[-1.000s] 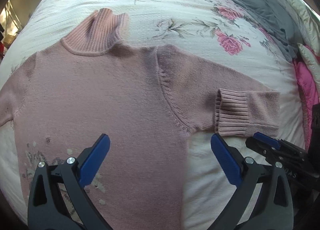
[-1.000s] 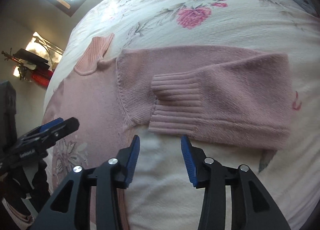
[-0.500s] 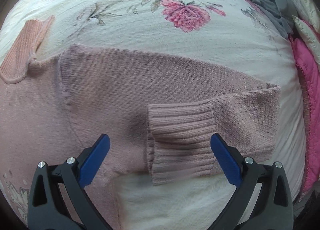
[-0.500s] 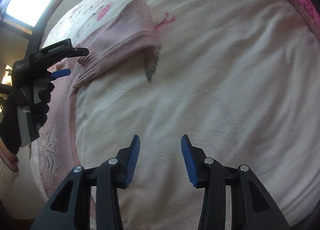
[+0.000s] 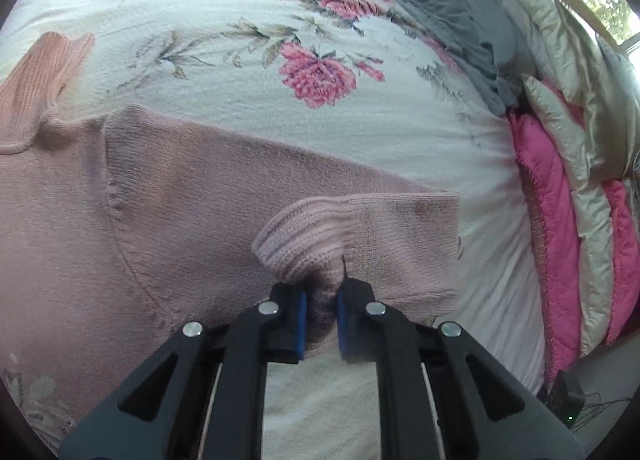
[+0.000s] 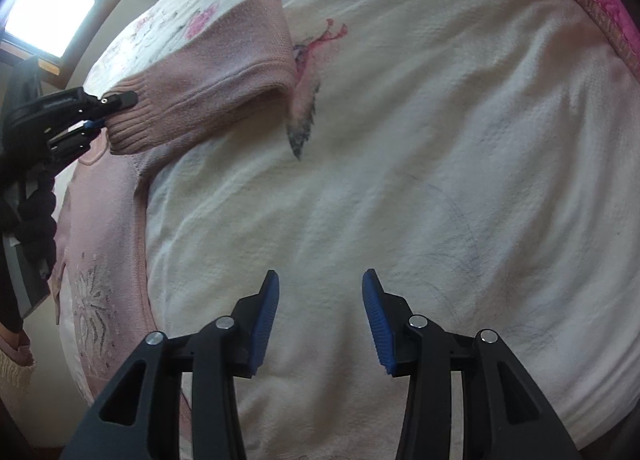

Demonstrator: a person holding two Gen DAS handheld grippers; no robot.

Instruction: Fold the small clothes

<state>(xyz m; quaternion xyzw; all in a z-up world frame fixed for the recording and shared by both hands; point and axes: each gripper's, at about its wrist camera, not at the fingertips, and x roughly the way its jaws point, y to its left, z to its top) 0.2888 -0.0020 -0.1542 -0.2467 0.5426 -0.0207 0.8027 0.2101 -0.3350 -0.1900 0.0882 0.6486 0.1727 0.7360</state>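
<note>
Left wrist view: close, low over the pink knitted sweater point(image 5: 168, 220), facing across the floral white bedspread point(image 5: 224, 36). Right wrist view: higher, angled down on bare bedspread. Shared: the sweater's ribbed cuff point(image 6: 132, 128).

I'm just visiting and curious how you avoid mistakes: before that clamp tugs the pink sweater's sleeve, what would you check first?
1. Left gripper shut on the ribbed pink knitted cuff: ok.
2. Only the cuff pinched, not the white floral bedspread beneath: cannot tell.
3. Right gripper open, holding nothing, over bare bedspread: ok.
4. Pink knitted sweater body lying flat: ok where visible.
5. Sleeve doubled back on itself, so it may need straightening: not ok.
6. Pink and cream quilted pile apart from the sleeve: ok.
</note>
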